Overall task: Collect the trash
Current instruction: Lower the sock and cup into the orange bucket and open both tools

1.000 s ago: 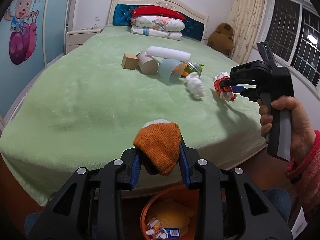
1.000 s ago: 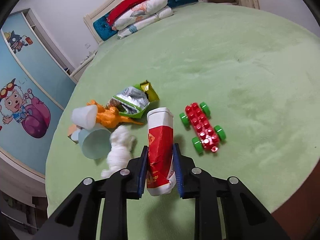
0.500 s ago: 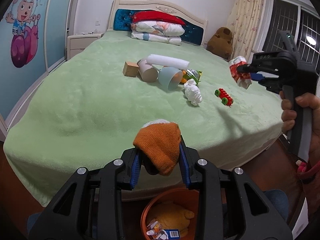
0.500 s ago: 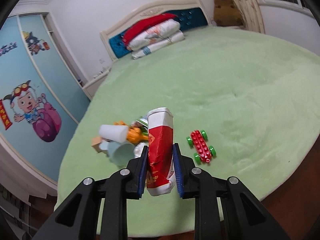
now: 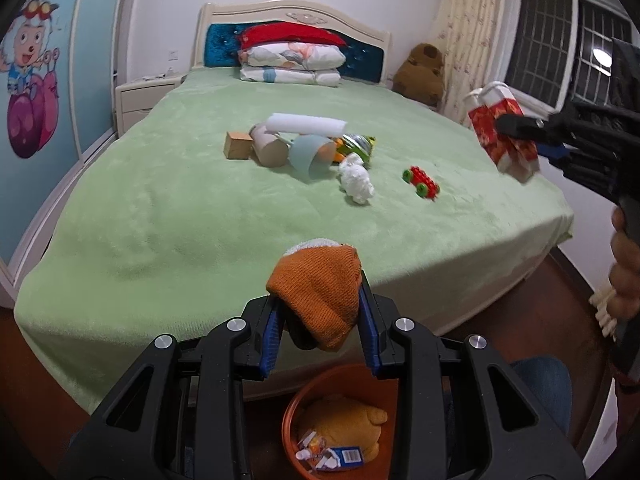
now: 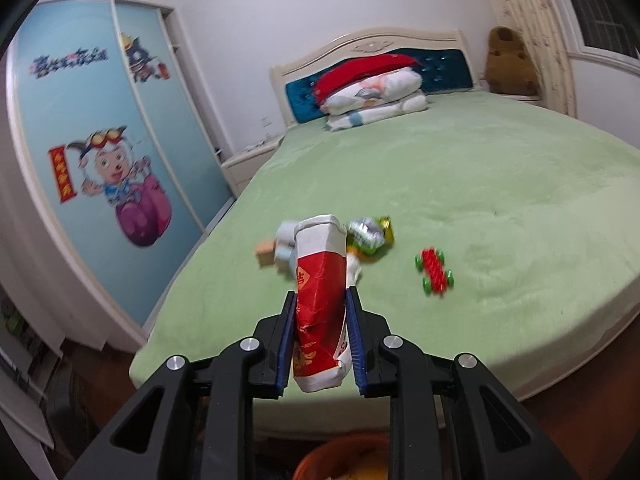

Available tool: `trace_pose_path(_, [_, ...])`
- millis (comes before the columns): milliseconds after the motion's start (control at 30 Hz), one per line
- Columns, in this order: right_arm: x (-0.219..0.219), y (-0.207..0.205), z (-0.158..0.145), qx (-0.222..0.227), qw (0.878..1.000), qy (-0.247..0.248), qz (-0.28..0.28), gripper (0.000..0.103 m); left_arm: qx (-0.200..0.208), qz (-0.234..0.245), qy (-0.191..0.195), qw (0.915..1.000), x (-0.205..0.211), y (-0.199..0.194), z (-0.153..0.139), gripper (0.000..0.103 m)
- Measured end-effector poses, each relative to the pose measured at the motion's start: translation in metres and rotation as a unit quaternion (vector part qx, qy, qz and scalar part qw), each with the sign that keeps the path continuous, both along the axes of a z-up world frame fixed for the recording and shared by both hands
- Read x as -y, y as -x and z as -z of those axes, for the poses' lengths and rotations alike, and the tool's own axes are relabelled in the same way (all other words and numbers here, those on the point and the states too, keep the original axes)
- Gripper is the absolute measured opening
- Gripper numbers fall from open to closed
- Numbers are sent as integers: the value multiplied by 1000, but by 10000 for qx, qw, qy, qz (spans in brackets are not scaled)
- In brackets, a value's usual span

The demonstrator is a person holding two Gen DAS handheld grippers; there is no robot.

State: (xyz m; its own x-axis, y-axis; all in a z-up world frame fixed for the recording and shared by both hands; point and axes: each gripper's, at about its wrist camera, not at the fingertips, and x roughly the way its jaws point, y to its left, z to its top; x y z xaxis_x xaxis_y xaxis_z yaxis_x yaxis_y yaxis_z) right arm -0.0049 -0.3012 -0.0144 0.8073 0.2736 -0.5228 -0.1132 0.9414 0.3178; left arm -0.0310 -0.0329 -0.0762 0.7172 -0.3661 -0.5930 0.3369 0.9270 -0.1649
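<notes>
My left gripper (image 5: 320,320) is shut on an orange knitted hat (image 5: 316,292) and holds it above an orange bin (image 5: 298,416) on the floor in front of the bed. The bin holds a yellow plush and small scraps. My right gripper (image 6: 320,332) is shut on a crumpled red and white carton (image 6: 320,300), lifted clear of the bed; it also shows at the right of the left wrist view (image 5: 502,136). The bin's rim shows at the bottom of the right wrist view (image 6: 340,452).
On the green bed (image 5: 180,208) lie a wooden block (image 5: 238,145), a cardboard tube (image 5: 270,148), a white foam roll (image 5: 306,125), a pale blue cup (image 5: 310,156), a foil wrapper (image 5: 358,145), a crumpled tissue (image 5: 356,180) and a red toy car (image 5: 420,182). Pillows lie at the headboard.
My right gripper has lifted the carton off the bed and drawn it back toward the bed's front edge. My left gripper still holds the hat in the same place over the bin.
</notes>
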Motion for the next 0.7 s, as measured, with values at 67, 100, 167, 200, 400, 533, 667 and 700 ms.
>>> trace_pose_path(67, [-1,11,9,-104,9999,13,-85,24,-50,90,-49,9999,3,2,2,32])
trace_pose_path(100, [-2,17,16,-185,9997,23,-139,24,-93,155,-86,9998,5,3,5,32])
trace_pose_path(167, [-3,26,28,-318,9993,74,-205,24,-227,306,-188,9991,11,5,12,32])
trace_pose_path(200, [-4,30,34,-378,9990,92,-228,24,-282,366,-227,9987,14,7,17,32])
trace_pose_path(400, [-13,47,93,-1110,9925,272,-432,24,-939,686,-430,9923,27,6,63,32])
trace_pose_path(533, [-19,52,146,-1772,9825,196,-532,24,-1521,878,-512,9831,35,3,100,32])
trace_pose_path(667, [-21,51,190,-2317,9712,146,-538,24,-1976,853,-780,9734,44,1,144,32])
trace_pose_path(700, [-23,50,197,-2412,9689,153,-523,24,-2042,818,-837,9719,46,0,151,32])
